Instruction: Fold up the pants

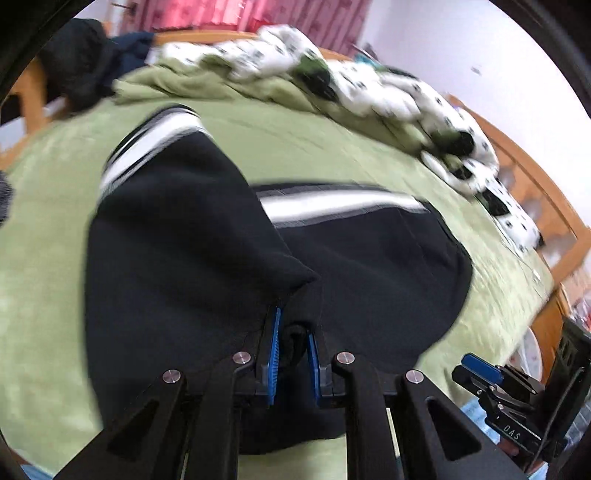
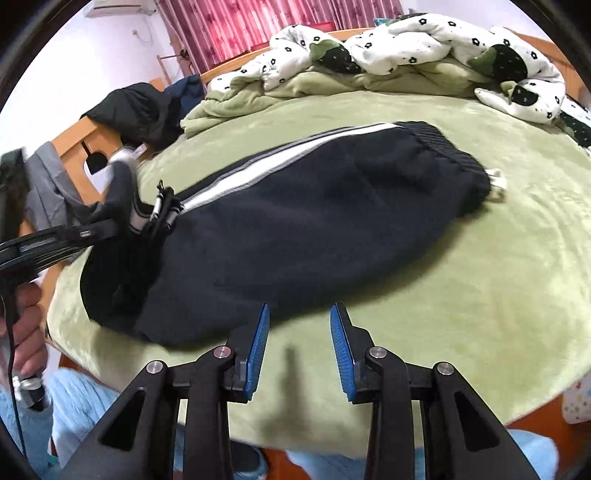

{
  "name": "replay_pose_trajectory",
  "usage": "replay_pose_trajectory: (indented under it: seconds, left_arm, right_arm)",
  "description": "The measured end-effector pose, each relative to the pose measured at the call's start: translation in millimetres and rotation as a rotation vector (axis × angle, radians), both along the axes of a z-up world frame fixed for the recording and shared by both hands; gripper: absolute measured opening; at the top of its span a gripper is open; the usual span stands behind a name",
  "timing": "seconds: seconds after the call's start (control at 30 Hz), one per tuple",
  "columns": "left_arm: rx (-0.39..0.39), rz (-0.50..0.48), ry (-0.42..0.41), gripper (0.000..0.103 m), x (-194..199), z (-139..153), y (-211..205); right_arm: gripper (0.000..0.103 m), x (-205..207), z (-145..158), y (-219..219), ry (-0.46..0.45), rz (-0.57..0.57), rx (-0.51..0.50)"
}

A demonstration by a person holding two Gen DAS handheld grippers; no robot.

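Black pants (image 2: 314, 229) with a white side stripe lie folded lengthwise on the green bed (image 2: 480, 266), waistband at the far right. My left gripper (image 1: 293, 325) is shut on a bunch of the pants' black fabric (image 1: 295, 339) at the leg end and holds it lifted; a folded flap of the pants (image 1: 177, 221) hangs over the rest. In the right wrist view the left gripper (image 2: 162, 210) is at the left, clamped on the striped leg end. My right gripper (image 2: 299, 314) is open and empty, just off the pants' near edge above the bedsheet.
A white flowered quilt (image 2: 424, 48) and a green blanket (image 2: 258, 96) are heaped along the bed's far side. Dark clothes (image 2: 136, 107) hang over the wooden bed frame (image 2: 74, 144) at the left. Pink curtains (image 2: 258, 26) hang behind.
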State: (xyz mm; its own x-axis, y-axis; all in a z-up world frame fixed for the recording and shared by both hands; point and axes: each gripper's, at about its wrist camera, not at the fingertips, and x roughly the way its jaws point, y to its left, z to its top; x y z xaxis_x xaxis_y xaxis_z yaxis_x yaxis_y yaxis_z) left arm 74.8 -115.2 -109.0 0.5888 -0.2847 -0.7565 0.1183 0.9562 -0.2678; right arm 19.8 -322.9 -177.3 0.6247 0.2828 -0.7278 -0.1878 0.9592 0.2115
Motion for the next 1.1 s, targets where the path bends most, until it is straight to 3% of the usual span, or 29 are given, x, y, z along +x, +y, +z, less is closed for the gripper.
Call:
replay_pose_trajectory:
  seconds: [0.07, 0.23, 0.3, 0.37, 0.47, 0.53, 0.67, 0.87, 0.93, 1.0, 1.1]
  left_arm:
    - [-0.043, -0.055, 0.034, 0.012, -1, -12, -20]
    - [-0.045, -0.094, 0.070, 0.014, -8, -22, -29]
    - [-0.087, -0.126, 0.090, 0.025, -10, -15, -19]
    - [-0.210, -0.187, 0.112, 0.052, -18, -5, -1]
    - [-0.276, -0.169, 0.070, 0.067, -37, 9, 32]
    - [-0.251, -0.124, 0.033, 0.069, -51, 12, 57]
    - [-0.113, 0.058, 0.050, 0.069, -65, -8, 106]
    - [-0.090, 0.176, 0.105, 0.069, -84, -28, 161]
    - [-0.093, 0.203, 0.121, 0.069, -88, -29, 173]
    - [-0.109, 0.212, 0.124, 0.069, -85, -29, 174]
    - [-0.128, 0.215, 0.129, 0.069, -81, -30, 172]
  right_arm:
    - [0.035, -7, 0, -10, -0.003, -0.009, -0.014]
    - [0.035, -7, -7, -31, 0.029, -0.054, 0.017]
    - [0.041, -2, -6, -31, 0.045, -0.046, 0.046]
    - [0.050, 6, -2, -23, 0.052, -0.012, 0.078]
    - [0.053, 18, 8, 0, 0.018, 0.041, 0.088]
    - [0.056, 32, 16, 21, -0.003, 0.069, 0.078]
    - [0.063, 54, 22, 56, -0.023, 0.104, 0.114]
    - [0.062, 95, -13, 111, 0.119, 0.154, 0.186]
    - [0.051, 101, -27, 121, 0.169, 0.153, 0.213]
    - [0.024, 104, -31, 126, 0.185, 0.157, 0.247]
    - [0.018, 94, -4, 129, 0.050, 0.202, 0.194]
